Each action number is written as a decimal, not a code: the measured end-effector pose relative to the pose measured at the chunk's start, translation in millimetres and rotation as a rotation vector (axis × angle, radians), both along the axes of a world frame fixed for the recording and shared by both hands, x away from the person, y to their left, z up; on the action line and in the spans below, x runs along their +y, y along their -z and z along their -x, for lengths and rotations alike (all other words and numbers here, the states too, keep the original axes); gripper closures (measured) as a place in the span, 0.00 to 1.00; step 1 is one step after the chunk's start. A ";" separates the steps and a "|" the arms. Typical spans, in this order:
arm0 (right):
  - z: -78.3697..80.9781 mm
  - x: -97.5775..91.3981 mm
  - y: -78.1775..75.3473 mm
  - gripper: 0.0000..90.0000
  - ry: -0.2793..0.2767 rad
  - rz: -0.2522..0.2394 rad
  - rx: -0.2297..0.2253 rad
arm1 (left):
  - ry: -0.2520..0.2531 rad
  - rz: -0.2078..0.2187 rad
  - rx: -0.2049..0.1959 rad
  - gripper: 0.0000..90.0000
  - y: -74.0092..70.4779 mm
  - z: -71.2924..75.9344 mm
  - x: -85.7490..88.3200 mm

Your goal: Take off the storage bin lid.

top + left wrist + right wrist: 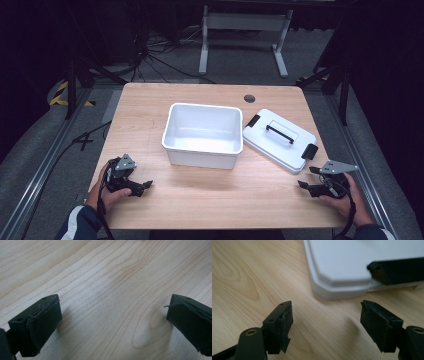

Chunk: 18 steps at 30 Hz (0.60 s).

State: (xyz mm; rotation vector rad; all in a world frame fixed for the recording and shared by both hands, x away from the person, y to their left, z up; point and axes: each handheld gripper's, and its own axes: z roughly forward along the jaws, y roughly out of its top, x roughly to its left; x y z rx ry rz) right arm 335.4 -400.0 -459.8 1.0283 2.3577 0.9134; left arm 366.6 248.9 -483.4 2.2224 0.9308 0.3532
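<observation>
An empty white bin stands at the middle of the wooden table. Its white lid lies flat to the right of it, with a black handle and black latches at both ends. My left gripper rests low at the front left, open over bare wood. My right gripper is at the front right, open, just short of the lid's near corner. A black latch sits beyond its right jaw. Nothing is between either pair of jaws.
A round cable hole sits near the table's far edge. Beyond the table are a white desk frame and loose cables on the floor. Bare wood lies in front of the bin between my two hands.
</observation>
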 end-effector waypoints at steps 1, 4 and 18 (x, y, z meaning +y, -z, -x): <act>0.4 -1.7 2.3 0.28 -0.002 -0.023 -0.008 | 0.000 0.000 0.000 0.00 0.0 0.0 0.0; -0.3 -7.5 6.9 0.26 0.024 -0.091 0.010 | 0.003 0.000 0.000 0.00 0.0 -0.2 0.1; -0.9 -6.9 7.4 0.24 0.020 -0.090 0.007 | -0.003 -0.004 0.003 0.00 -0.4 0.0 -0.3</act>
